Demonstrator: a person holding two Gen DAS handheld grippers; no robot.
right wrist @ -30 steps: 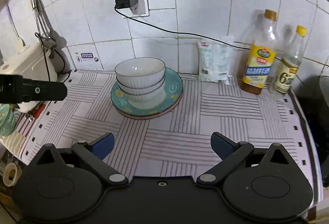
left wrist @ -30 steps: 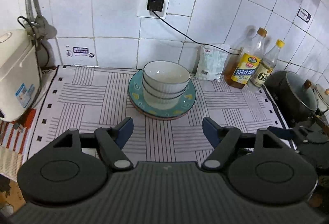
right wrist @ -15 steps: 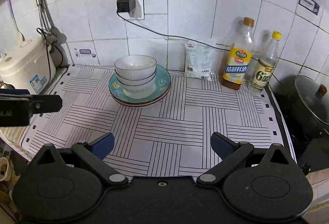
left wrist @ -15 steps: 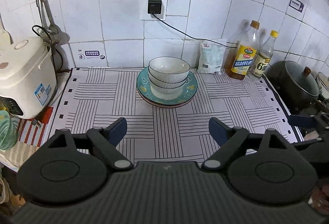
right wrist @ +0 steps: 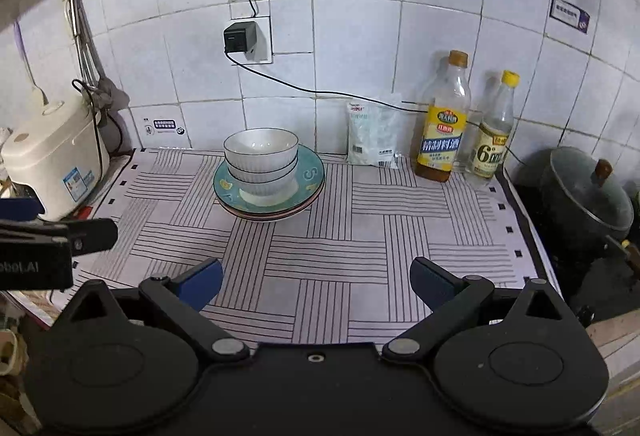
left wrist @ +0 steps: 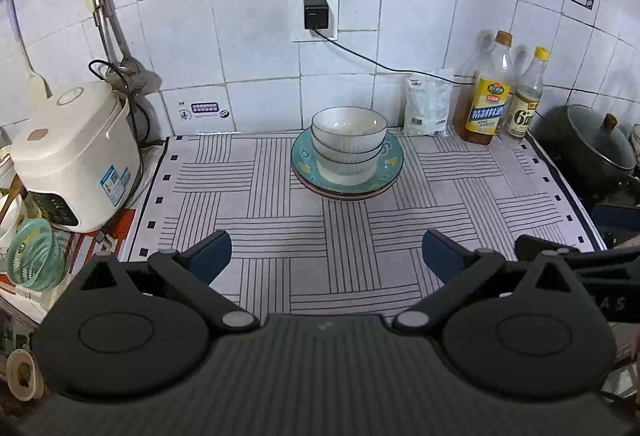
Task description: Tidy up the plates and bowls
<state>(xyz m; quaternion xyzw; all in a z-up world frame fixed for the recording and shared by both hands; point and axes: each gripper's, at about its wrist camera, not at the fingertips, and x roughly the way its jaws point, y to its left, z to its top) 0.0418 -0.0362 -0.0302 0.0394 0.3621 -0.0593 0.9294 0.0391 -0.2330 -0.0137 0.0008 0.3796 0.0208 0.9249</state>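
My left gripper (left wrist: 326, 250) hangs over the near part of the striped mat (left wrist: 280, 228), its blue fingers (left wrist: 212, 252) spread wide with nothing between them; the jaws have just been opening. My right gripper (right wrist: 316, 278) hangs beside it, fingers (right wrist: 202, 282) likewise wide apart and bare, only mat showing in the gap. In the right view the left gripper's black body pokes in from the left edge, and in the left view the right one shows at the right edge.

The bowls (left wrist: 349, 138) are nested in a stack, white with dark rims, upright, and they sit on the plates (left wrist: 386, 166), a teal one on top of at least one more whose pinkish edge shows below. The whole pile stands at the far middle of the mat, near the tiled wall, well apart from both grippers.

To the far left sits a white rice cooker (left wrist: 74, 156) just off the mat. Right of the pile a white packet (left wrist: 426, 104) leans at the wall, then two bottles (left wrist: 488, 100), yellow-labelled and yellow-capped. At the far right stands a dark pot (left wrist: 588, 144) with a glass lid. A black plug (left wrist: 315, 12) sits in the wall socket above the bowls, its cord running right behind the packet.
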